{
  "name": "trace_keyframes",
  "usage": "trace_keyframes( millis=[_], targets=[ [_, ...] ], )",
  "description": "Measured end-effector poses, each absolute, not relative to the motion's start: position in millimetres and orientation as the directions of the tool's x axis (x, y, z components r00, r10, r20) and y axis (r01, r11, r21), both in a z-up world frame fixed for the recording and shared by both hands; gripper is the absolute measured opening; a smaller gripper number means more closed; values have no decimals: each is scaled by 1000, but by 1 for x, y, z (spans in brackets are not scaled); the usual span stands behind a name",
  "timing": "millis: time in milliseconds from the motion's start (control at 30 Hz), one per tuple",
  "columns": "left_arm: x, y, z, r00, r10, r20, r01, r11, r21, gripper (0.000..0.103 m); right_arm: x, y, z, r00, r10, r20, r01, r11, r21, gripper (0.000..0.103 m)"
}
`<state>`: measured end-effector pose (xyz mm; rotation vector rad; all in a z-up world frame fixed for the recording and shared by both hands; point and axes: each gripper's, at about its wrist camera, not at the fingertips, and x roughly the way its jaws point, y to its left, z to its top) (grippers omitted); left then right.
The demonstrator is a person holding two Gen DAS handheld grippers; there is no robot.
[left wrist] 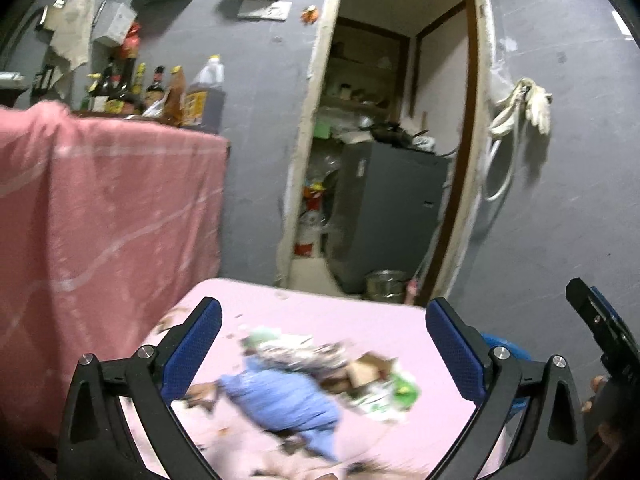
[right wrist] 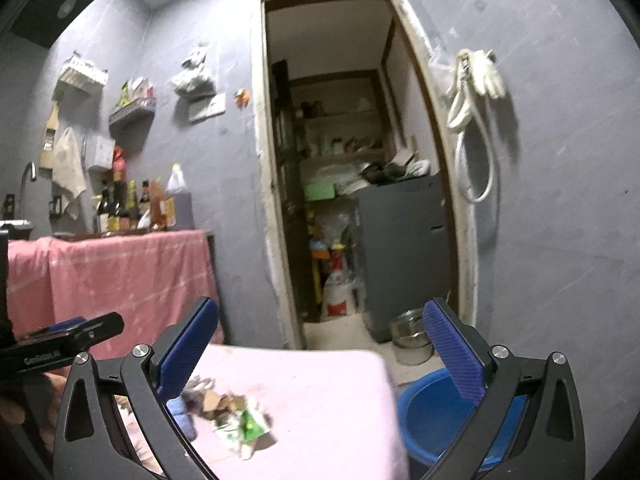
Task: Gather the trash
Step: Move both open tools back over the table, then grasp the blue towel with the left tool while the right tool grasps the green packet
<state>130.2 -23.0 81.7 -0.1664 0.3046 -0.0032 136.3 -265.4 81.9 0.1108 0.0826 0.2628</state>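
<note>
Filling the lower middle of both wrist views, the pink table (left wrist: 304,312) serves as the landmark for everything else. Behind the table rises a grey wall (left wrist: 256,128) with an open doorway (left wrist: 384,160), and through the doorway stands a grey cabinet (left wrist: 388,216) with a metal pot (left wrist: 386,284) on the floor beside it. Left of the table hangs a pink cloth (left wrist: 104,216), with bottles (left wrist: 160,92) lined up above it. Just off the table's right edge sits a blue basin (right wrist: 436,416). On the table, near its front, lies the trash pile (left wrist: 320,376): a crumpled blue wrapper, brown card scraps and a green-and-white packet, all touching, blurred. The left tongs (left wrist: 324,344) stand spread wide above the pile with nothing gripped. The right tongs (right wrist: 320,348) are likewise spread wide and empty, over the table's right part.
</note>
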Motion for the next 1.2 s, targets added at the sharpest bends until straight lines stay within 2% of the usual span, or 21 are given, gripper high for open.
trace_keyframes(
  millis=[333,567,767,933,1133,1200],
  targets=[
    [128,14,37,898,15,-439,-88,985,-147,100,162,-230,51,915,323,-242,-311,946,87,103],
    [139,15,16,852,-35,-522,-49,988,-147,100,178,-219,29,874,323,-364,-325,944,56,103],
    [155,13,8,824,-85,-560,-16,985,-174,99,192,-217,16,833,333,-443,-340,938,65,102],
    [171,13,4,806,-120,-579,-2,979,-205,95,202,-213,6,795,347,-497,-366,929,64,85],
    [187,5,-1,769,-158,-619,27,976,-217,83,214,-204,-7,730,394,-559,-412,906,101,80],
    [190,4,-2,760,-161,-630,24,975,-220,82,217,-202,-11,708,405,-578,-423,899,112,80]
  ],
)
